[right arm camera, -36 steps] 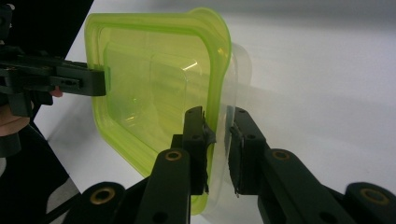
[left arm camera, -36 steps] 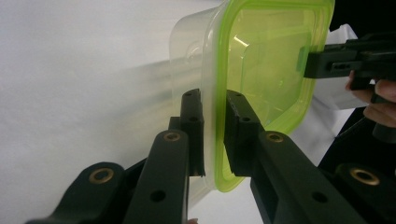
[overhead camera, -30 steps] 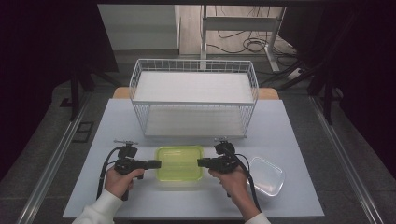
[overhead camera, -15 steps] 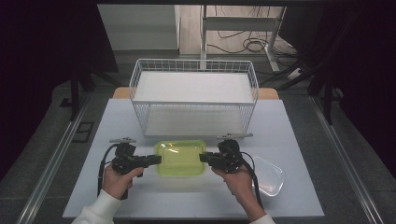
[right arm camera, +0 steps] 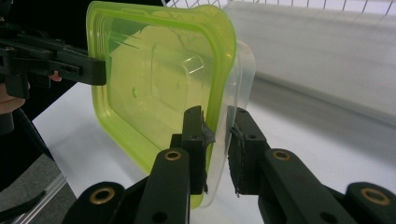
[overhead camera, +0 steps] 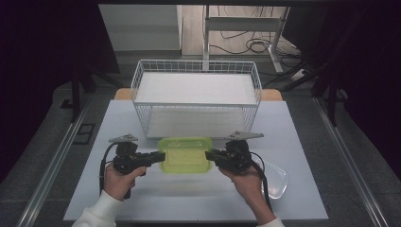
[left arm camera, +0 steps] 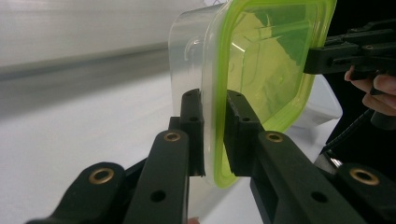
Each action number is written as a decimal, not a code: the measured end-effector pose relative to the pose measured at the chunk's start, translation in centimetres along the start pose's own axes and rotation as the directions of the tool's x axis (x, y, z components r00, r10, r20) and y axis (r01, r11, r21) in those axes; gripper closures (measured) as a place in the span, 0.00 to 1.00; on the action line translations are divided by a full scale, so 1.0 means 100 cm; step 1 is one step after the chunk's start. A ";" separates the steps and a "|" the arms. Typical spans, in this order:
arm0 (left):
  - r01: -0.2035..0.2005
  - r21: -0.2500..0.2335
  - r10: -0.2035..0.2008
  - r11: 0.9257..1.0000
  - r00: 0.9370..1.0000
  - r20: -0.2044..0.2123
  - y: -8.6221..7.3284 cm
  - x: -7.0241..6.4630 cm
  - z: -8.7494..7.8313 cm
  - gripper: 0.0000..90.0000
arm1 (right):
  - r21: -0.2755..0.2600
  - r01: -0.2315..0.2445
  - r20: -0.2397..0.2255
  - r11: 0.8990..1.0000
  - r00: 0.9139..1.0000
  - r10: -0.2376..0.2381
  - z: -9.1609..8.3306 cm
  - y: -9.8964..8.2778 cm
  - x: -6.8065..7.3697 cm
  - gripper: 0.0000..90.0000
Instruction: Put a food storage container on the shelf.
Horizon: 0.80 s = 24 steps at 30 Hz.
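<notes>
A clear plastic box with a lime-green lid (overhead camera: 185,154) hangs level above the white table (overhead camera: 189,198), just in front of the wire basket. My left gripper (overhead camera: 159,157) is shut on its left rim and my right gripper (overhead camera: 211,154) on its right rim. In the left gripper view the jaws (left arm camera: 214,100) pinch the lid's edge and the box (left arm camera: 261,65) stands on edge, with the other gripper (left arm camera: 327,58) at its far side. In the right gripper view the jaws (right arm camera: 218,116) clamp the rim of the box (right arm camera: 159,88), and the left gripper (right arm camera: 88,70) holds the opposite edge.
A white wire basket (overhead camera: 196,90) with a white floor stands at the back of the table, close behind the held box. An open clear container (overhead camera: 278,178) lies on the table by the right forearm. Metal rails run along both table sides.
Both grippers have lifted the green-lidded box off the table and carried it a little toward the basket. Their grip has stayed the same.
</notes>
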State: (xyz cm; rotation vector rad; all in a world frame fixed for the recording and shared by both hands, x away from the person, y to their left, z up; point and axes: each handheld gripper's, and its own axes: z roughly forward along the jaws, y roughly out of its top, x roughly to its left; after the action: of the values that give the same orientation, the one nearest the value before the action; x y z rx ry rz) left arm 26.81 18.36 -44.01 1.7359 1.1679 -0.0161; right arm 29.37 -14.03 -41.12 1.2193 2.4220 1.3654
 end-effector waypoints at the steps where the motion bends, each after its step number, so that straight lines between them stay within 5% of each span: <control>1: -0.006 -0.003 0.006 1.000 1.000 -0.002 0.001 -0.001 0.000 0.89 | -0.004 0.005 0.001 1.000 1.000 -0.005 -0.001 0.000 0.000 0.86; 14: -0.031 -0.017 0.031 0.999 0.999 0.011 0.013 -0.009 0.000 0.89 | -0.035 0.025 0.014 0.999 1.000 -0.024 -0.014 0.006 0.000 0.86; 24: -0.054 -0.038 0.056 0.998 0.997 0.045 0.035 -0.023 0.001 0.89 | -0.087 0.056 0.049 0.995 0.997 -0.052 -0.042 0.022 0.002 0.86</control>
State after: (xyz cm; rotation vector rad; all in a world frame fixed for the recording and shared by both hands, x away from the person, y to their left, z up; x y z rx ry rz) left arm 28.08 16.66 -40.45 1.7259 1.0799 -0.0014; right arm 28.65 -16.11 -36.86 1.1430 2.3194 1.3966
